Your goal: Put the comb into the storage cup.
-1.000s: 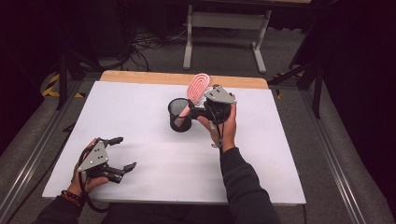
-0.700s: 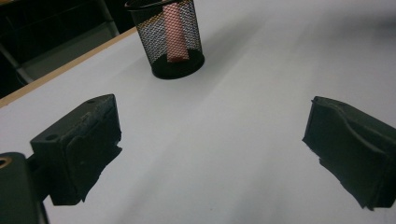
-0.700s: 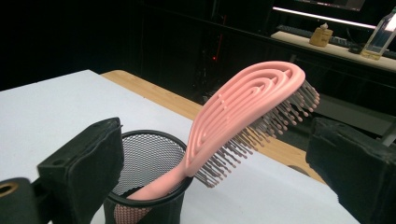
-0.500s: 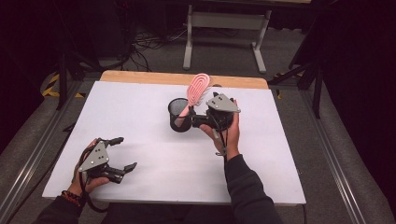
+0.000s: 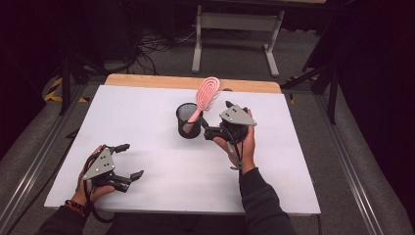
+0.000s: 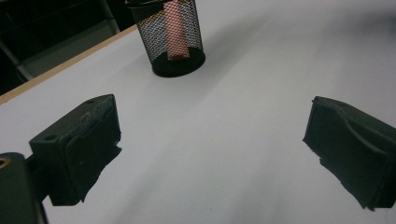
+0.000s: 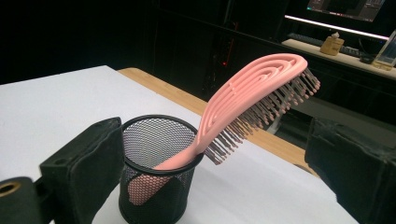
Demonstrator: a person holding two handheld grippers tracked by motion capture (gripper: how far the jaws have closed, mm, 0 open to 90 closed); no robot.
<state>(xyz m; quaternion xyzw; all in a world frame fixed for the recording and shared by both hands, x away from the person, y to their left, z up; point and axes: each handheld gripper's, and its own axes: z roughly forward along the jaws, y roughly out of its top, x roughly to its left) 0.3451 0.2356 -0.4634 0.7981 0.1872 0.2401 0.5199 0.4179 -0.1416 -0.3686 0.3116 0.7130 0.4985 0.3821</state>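
A black mesh cup (image 5: 188, 122) stands mid-table, and a pink hairbrush (image 5: 207, 94) leans in it, handle down and bristled head up to the right. My right gripper (image 5: 216, 120) is open just right of the cup, jaws pointing at it and holding nothing. From the right gripper view, the cup (image 7: 156, 172) and the brush (image 7: 254, 91) sit between the open jaws, a short way ahead of my right gripper (image 7: 210, 186). My left gripper (image 5: 130, 160) rests open at the table's near left. Ahead of that open left gripper (image 6: 210, 158) stands the cup (image 6: 173, 39).
The white table top (image 5: 147, 107) has a wooden strip (image 5: 147, 80) along its far edge. Beyond it are a dark floor, cables and a grey stand (image 5: 235, 22). A dark shelf with small items (image 7: 336, 44) lies behind the table.
My right gripper has drawn back a little from the cup, to the right and toward the person. The brush stays leaning in the cup. The left gripper has not moved.
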